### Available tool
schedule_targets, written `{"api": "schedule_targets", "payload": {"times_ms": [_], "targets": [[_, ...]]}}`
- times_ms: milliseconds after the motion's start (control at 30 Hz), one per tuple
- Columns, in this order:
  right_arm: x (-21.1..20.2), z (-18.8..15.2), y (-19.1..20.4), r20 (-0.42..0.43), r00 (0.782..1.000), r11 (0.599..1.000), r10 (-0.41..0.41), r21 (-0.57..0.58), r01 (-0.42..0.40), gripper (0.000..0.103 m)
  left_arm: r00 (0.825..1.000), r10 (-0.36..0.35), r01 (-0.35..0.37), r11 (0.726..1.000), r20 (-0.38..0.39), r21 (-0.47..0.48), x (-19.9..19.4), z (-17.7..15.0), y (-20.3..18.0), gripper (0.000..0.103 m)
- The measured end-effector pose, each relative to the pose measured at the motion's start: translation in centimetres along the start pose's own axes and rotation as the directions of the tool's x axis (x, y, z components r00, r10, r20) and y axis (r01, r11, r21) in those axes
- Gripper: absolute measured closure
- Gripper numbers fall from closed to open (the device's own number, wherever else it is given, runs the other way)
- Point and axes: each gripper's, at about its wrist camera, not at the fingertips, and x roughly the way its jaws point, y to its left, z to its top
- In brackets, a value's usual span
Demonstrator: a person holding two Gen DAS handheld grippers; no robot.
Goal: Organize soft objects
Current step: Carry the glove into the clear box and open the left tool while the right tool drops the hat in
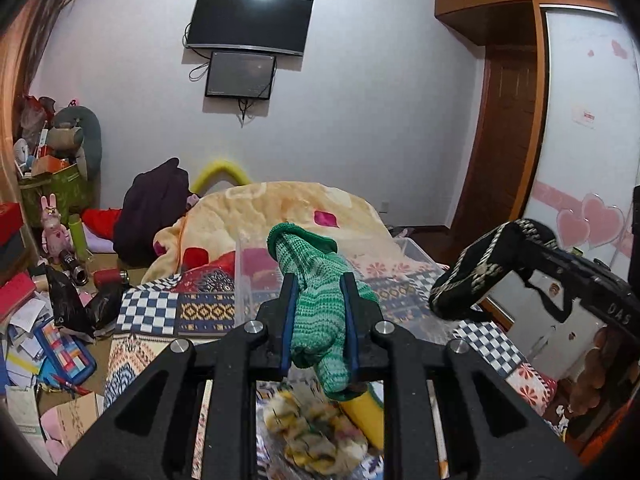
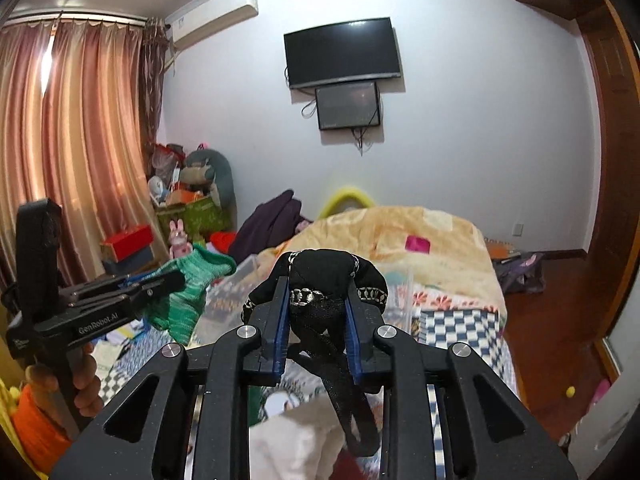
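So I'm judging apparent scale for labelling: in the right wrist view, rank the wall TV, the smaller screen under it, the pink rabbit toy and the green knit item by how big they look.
1. Wall TV
2. Green knit item, though nearness inflates it
3. Smaller screen
4. Pink rabbit toy

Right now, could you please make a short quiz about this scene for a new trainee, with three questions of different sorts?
1. True or false: the left gripper is shut on the green knitted glove.
2. What does the right gripper hold?
A. a red box
B. the black fabric item with patterned trim
C. nothing
3. Fill in: beyond both grippers, a clear plastic ____ sits on the bed.

Key: 1 true; 2 B; 3 bin.
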Motion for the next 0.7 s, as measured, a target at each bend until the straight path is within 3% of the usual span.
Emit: {"api": "schedule_targets", "payload": {"times_ms": [300, 700], "targets": [[3.4, 0.8, 0.0, -0.022, 0.999, 0.999, -0.031, -0.008, 0.031, 0.082, 0.999, 0.033, -0.033, 0.999, -0.042, 0.003, 3.9, 1.2, 1.0, 0.083], [8.4, -1.6, 0.7, -0.196, 0.98, 0.997, -0.008, -0.08, -0.008, 0.082, 0.983, 0.034, -0.028, 0.999, -0.18, 0.032, 9.1, 0.1, 1.1, 0.083]]}}
